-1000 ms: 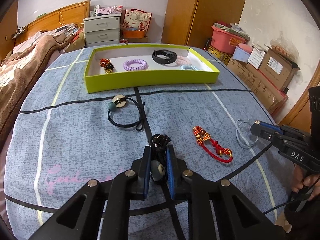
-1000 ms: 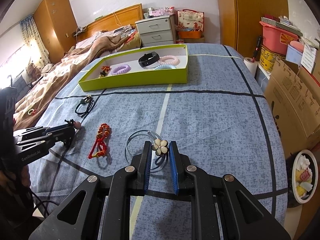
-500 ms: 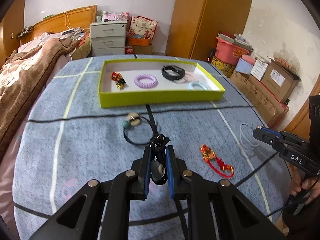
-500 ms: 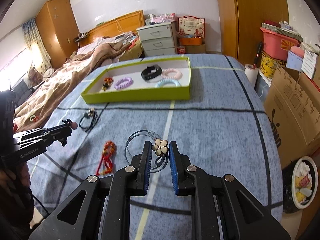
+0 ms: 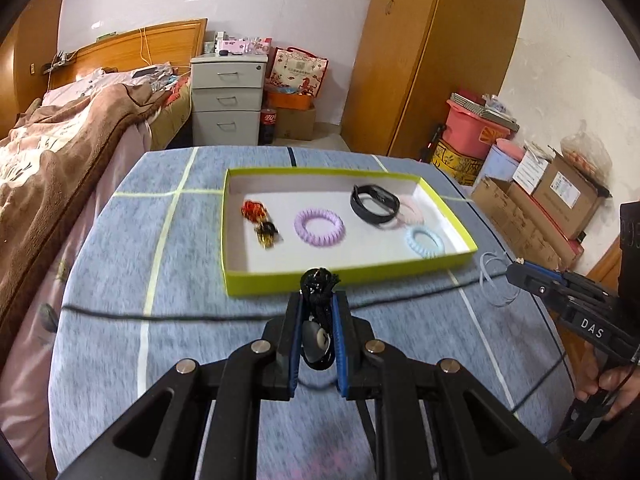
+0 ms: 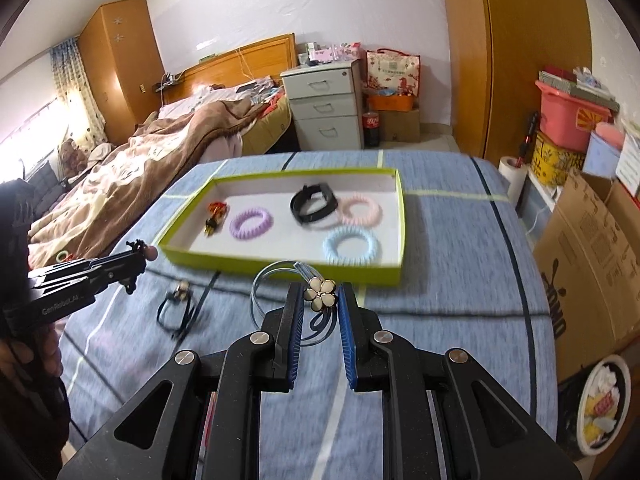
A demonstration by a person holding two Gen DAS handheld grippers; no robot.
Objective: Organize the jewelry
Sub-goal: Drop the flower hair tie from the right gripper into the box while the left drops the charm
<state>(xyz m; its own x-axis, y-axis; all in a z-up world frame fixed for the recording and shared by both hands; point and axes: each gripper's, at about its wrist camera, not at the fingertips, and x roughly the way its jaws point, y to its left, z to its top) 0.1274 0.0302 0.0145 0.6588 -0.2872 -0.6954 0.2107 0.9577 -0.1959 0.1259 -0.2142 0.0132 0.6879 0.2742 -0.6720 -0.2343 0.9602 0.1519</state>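
Observation:
A lime-green tray (image 5: 344, 274) (image 6: 280, 267) on the blue bedspread holds a red-gold charm (image 5: 259, 220), a purple coil ring (image 5: 319, 225), a black band (image 5: 374, 203), a pink coil ring (image 6: 360, 210) and a light-blue coil ring (image 5: 425, 242). My left gripper (image 5: 318, 312) is shut on a black cord hair tie with a bead (image 5: 318, 308), held in the air just short of the tray's near wall. My right gripper (image 6: 319, 304) is shut on a clear wire bracelet with a cream flower (image 6: 319, 293), also lifted near the tray. Another black hair tie (image 6: 176, 308) lies on the bed.
The bed with a brown blanket (image 6: 160, 160) lies left. A grey drawer unit (image 5: 227, 100) stands behind the tray. Cardboard boxes (image 5: 560, 200) and a pink bin (image 5: 476, 128) line the right side. A wardrobe (image 5: 432, 52) stands at the back.
Both grippers rose and moved forward towards the tray with their items. The red knotted bracelet and the hair tie on the bed have dropped out of the left view.

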